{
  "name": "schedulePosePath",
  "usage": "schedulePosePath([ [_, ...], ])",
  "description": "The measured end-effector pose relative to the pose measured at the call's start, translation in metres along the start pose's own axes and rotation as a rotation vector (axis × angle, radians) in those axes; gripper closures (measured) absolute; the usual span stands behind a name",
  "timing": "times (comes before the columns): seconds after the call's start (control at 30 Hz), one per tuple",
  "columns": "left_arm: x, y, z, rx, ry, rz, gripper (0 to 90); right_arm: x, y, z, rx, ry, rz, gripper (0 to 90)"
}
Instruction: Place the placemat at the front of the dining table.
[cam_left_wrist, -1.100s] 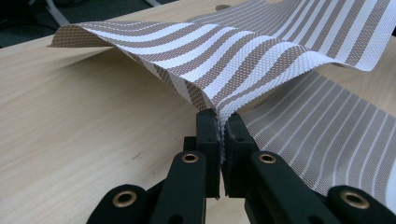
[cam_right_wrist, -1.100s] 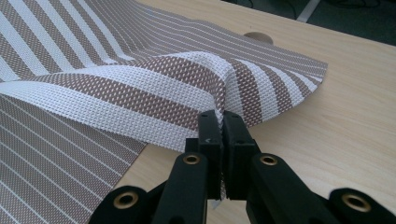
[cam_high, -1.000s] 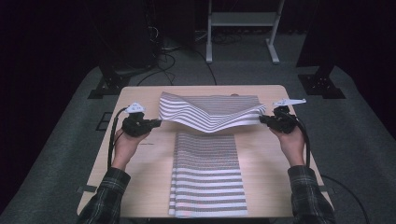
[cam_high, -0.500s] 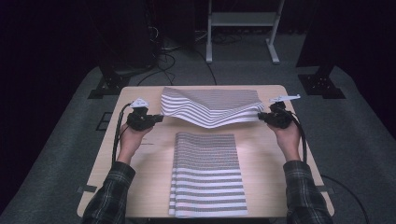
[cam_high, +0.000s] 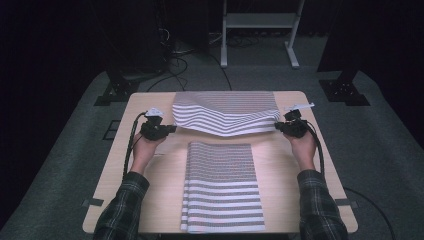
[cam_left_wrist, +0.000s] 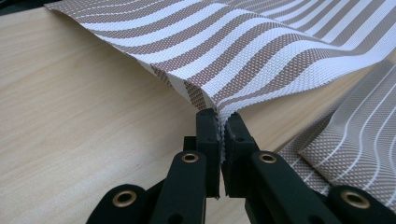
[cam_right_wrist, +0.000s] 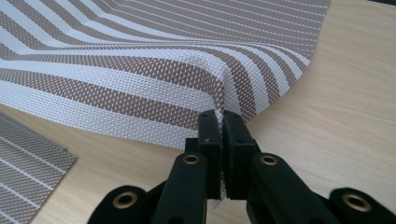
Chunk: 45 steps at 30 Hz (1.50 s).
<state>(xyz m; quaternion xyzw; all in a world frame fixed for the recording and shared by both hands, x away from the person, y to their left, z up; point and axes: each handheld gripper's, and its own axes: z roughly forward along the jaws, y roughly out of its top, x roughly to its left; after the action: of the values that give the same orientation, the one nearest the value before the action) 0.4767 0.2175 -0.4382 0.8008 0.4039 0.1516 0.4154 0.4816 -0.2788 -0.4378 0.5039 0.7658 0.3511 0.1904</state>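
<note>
A person's left hand-held gripper and right hand-held gripper each clamp a near corner of a striped mat, jaws pinched tight on the weave, holding its front edge off the desk. A second mat lies flat nearer the person.
</note>
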Motion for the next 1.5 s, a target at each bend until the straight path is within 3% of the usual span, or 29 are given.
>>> schedulePosePath([
  [0.23,0.001,-0.006,0.006,0.020,0.009,0.001,86.4,-0.001,-0.003,0.006,0.018,-0.001,-0.003,84.3],
  [0.33,0.003,-0.007,0.003,-0.003,-0.001,-0.015,70.9,0.000,-0.002,0.005,0.001,0.006,0.002,66.6],
  [0.43,0.002,-0.004,-0.002,-0.024,-0.004,0.000,61.0,-0.001,-0.002,0.003,-0.018,0.014,0.009,60.3],
  [0.47,0.002,-0.004,-0.003,-0.030,0.000,0.003,59.8,-0.001,-0.002,0.002,-0.020,0.017,0.012,62.5],
  [0.53,0.000,-0.002,-0.004,-0.045,0.006,0.006,60.0,-0.001,-0.003,0.001,-0.016,0.012,0.012,76.2],
  [0.6,-0.001,-0.002,-0.003,-0.042,0.011,0.015,69.7,-0.001,-0.004,0.002,-0.001,0.015,0.012,89.3],
  [0.7,-0.003,-0.004,0.003,-0.022,0.025,0.017,79.5,0.000,-0.007,0.007,0.022,0.003,0.007,90.0],
  [0.97,-0.004,-0.015,0.021,0.044,0.061,0.033,79.5,-0.003,-0.027,0.020,0.061,-0.019,0.008,90.0],
  [1.1,-0.003,-0.021,0.024,0.069,0.078,0.038,77.3,-0.002,-0.031,0.019,0.041,-0.019,0.004,89.4],
  [1.17,-0.003,-0.024,0.025,0.079,0.085,0.046,74.8,-0.001,-0.031,0.019,0.042,-0.025,-0.010,85.8],
  [1.23,-0.004,-0.026,0.026,0.066,0.091,0.045,71.9,-0.001,-0.032,0.018,0.038,-0.012,-0.012,76.3],
  [1.33,-0.006,-0.027,0.026,0.064,0.087,0.053,62.7,0.002,-0.033,0.017,0.037,-0.012,-0.032,72.1],
  [1.37,-0.007,-0.027,0.027,0.066,0.114,0.060,59.4,0.004,-0.033,0.017,0.042,-0.022,-0.040,70.5],
  [1.43,-0.006,-0.027,0.027,0.067,0.123,0.051,52.6,0.005,-0.032,0.017,0.049,-0.052,-0.047,61.5],
  [1.5,-0.003,-0.027,0.027,0.066,0.112,0.031,46.7,0.001,-0.033,0.016,0.050,-0.039,-0.024,54.0],
])
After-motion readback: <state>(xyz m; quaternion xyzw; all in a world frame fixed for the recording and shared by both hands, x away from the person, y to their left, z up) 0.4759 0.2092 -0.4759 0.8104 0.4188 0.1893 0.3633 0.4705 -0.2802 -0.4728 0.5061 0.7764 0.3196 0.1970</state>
